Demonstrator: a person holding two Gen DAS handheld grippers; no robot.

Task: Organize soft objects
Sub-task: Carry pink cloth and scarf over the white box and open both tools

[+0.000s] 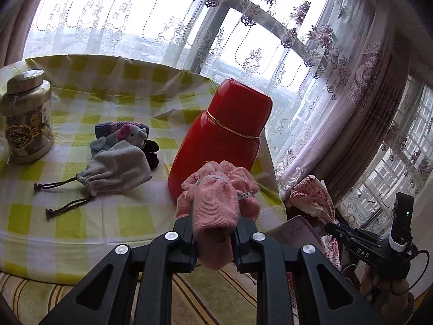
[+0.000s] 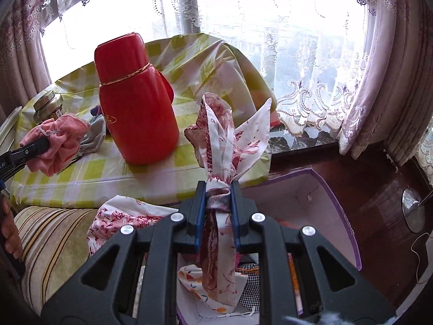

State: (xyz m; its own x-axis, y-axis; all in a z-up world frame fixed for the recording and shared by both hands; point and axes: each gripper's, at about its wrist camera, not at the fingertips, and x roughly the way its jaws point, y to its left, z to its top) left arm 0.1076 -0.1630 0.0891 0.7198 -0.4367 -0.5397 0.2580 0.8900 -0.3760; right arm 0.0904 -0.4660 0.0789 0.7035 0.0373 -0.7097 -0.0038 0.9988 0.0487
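My left gripper [image 1: 215, 233] is shut on a pink cloth item [image 1: 216, 203] and holds it above the table's near edge, in front of a red thermos [image 1: 224, 132]. The pink cloth also shows in the right wrist view [image 2: 58, 140]. My right gripper [image 2: 218, 192] is shut on a white cloth with red print [image 2: 230, 140] and holds it over an open purple-edged box [image 2: 311, 203] beside the table. A grey drawstring pouch [image 1: 119, 168] and a small plush pig on a knitted item [image 1: 130, 134] lie on the checked tablecloth [image 1: 81, 216].
A jar with a metal lid [image 1: 27, 119] stands at the table's left. The box [image 2: 249, 284] holds several folded fabrics. A striped cushion [image 2: 54, 235] lies below the table edge. Lace curtains [image 1: 351, 81] and a window are behind. A dark wooden cabinet [image 2: 379, 203] stands at the right.
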